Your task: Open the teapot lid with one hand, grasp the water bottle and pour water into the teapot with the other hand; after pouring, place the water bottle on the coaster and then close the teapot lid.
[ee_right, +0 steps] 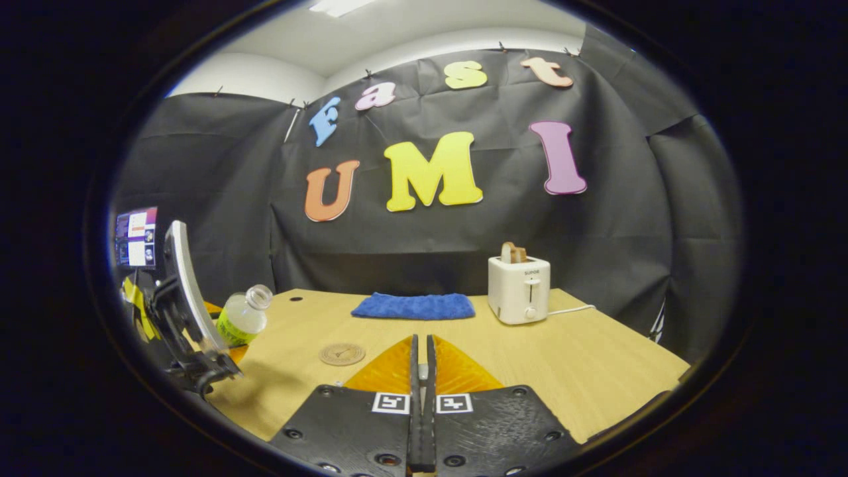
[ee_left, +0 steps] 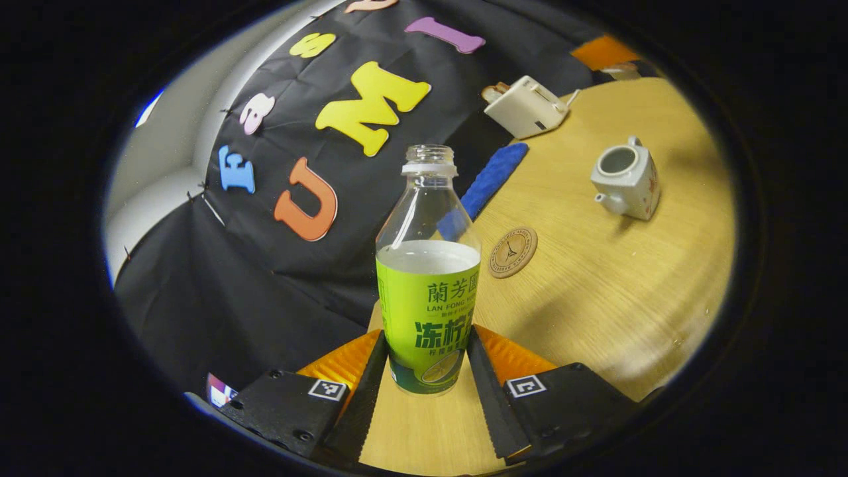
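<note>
Water bottle (ee_left: 428, 291), cap off and about half full, is pinched between the fingers of the left claw (ee_left: 427, 371), seemingly lifted off the desk (ee_left: 616, 298). Its long axis runs upright between the fingers. The open teapot (ee_left: 626, 177) lies ahead and to the right of the bottle, beyond the coaster (ee_left: 513, 252), so pouring means carrying it that way. The right claw (ee_right: 422, 371) is pressed together, likely holding the lid, which is hidden.

A white toaster (ee_right: 519, 289) with a slice of bread (ee_right: 512, 252) in its slot is set on the wooden surface (ee_right: 596, 358), near a folded blue cloth (ee_right: 414, 307).
</note>
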